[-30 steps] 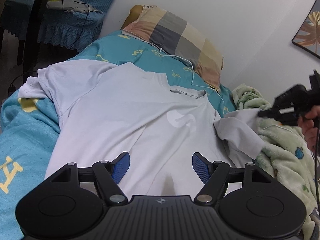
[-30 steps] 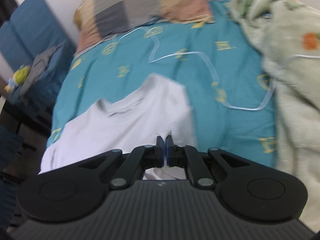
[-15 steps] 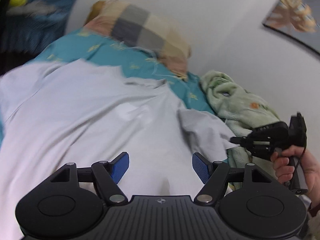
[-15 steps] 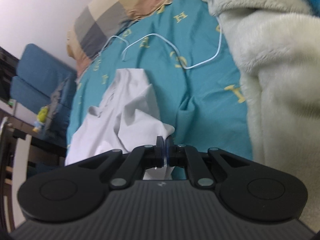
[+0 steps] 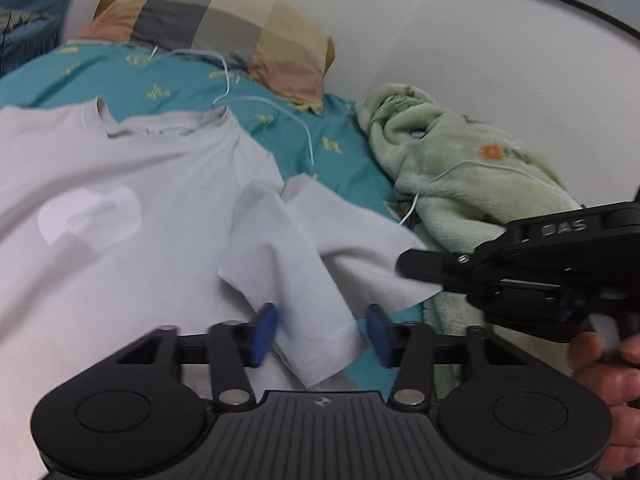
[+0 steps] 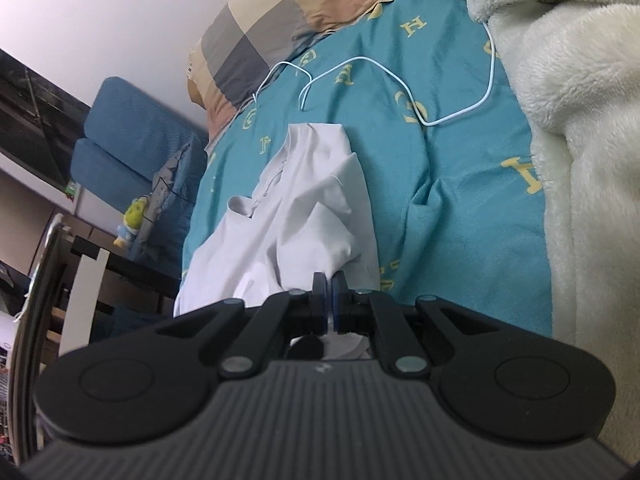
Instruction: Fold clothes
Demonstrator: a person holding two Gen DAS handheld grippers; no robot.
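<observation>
A pale lilac T-shirt (image 5: pixel 120 216) lies face up on the teal bedsheet (image 5: pixel 168 80), collar toward the pillow. Its right sleeve (image 5: pixel 320 240) is pulled out to the right. My right gripper (image 6: pixel 330 294) is shut on the sleeve's edge (image 6: pixel 320 208); it shows in the left wrist view (image 5: pixel 416 266) pinching the sleeve corner. My left gripper (image 5: pixel 322 332) is open, its blue pads (image 5: pixel 262 334) on either side of the sleeve hem just above the cloth.
A checked pillow (image 5: pixel 224 28) lies at the bed's head. A fluffy green blanket (image 5: pixel 472 184) is heaped on the right. A thin white cable (image 6: pixel 400 92) runs across the sheet. A blue chair (image 6: pixel 128 136) and dark furniture stand to the left of the bed.
My left gripper has moved right and down to the sleeve, which now lies between its pads. My right gripper keeps hold of the sleeve and has drawn it outward.
</observation>
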